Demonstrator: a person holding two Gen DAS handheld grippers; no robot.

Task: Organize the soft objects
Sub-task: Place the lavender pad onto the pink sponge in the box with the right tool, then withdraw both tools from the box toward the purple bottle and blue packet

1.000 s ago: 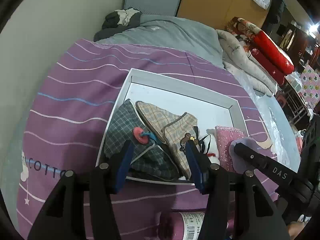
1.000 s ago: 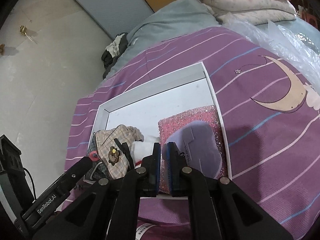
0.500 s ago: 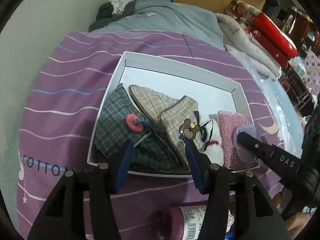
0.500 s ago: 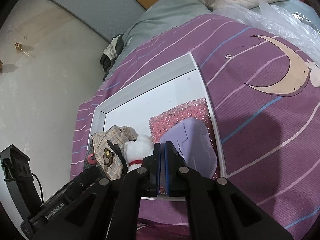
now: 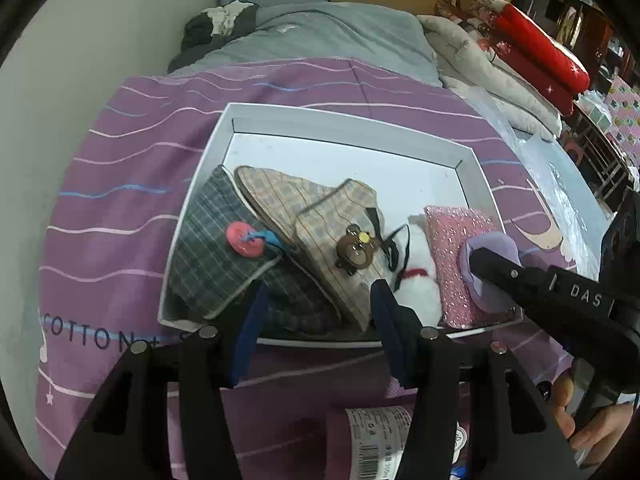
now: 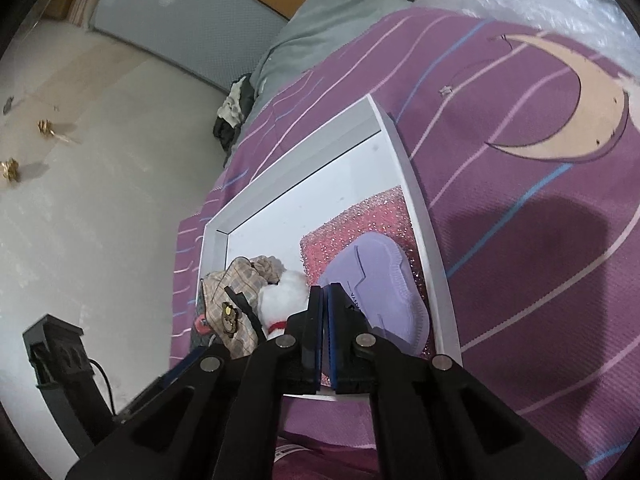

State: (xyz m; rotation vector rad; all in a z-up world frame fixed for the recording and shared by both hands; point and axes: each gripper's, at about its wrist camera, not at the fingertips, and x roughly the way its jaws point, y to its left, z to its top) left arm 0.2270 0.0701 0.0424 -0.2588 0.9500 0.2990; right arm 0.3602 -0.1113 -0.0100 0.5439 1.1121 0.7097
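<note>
Directly ahead of both claws, on a purple striped bedcover point(image 5: 120, 208), sits one white shallow box point(image 5: 344, 136), holding the soft goods. Item: left gripper point(image 5: 316, 312), jaws standing partly apart with nothing between the blue pads, poised over the box's near rim. Item: dark green plaid pouch point(image 5: 208, 256) with a pink round button point(image 5: 244, 236), lying just beyond the left finger of that claw, against the box's left wall. Item: beige plaid pouch point(image 5: 304, 216) bearing a brown bear charm point(image 5: 354, 252), overlapping the green one and lying ahead of the left claw's right finger. Item: white plush toy point(image 5: 420, 284) with a red collar, just to the right of the same finger, between the beige pouch and a pink glitter sponge point(image 5: 452, 240). Item: lilac insole-shaped pad point(image 6: 380, 280), resting on top of the sponge at the box's right wall. Item: right gripper point(image 6: 324, 312), jaws drawn fully together, its tips over the near end of the lilac pad; whether they pinch its edge cannot be told. A hand point(image 5: 592, 428) grips that tool's handle at lower right in the left view. Behind the box, farther from both claws, lie a grey quilt point(image 5: 320, 36) and stacked red and cream bedding point(image 5: 512, 36).
</note>
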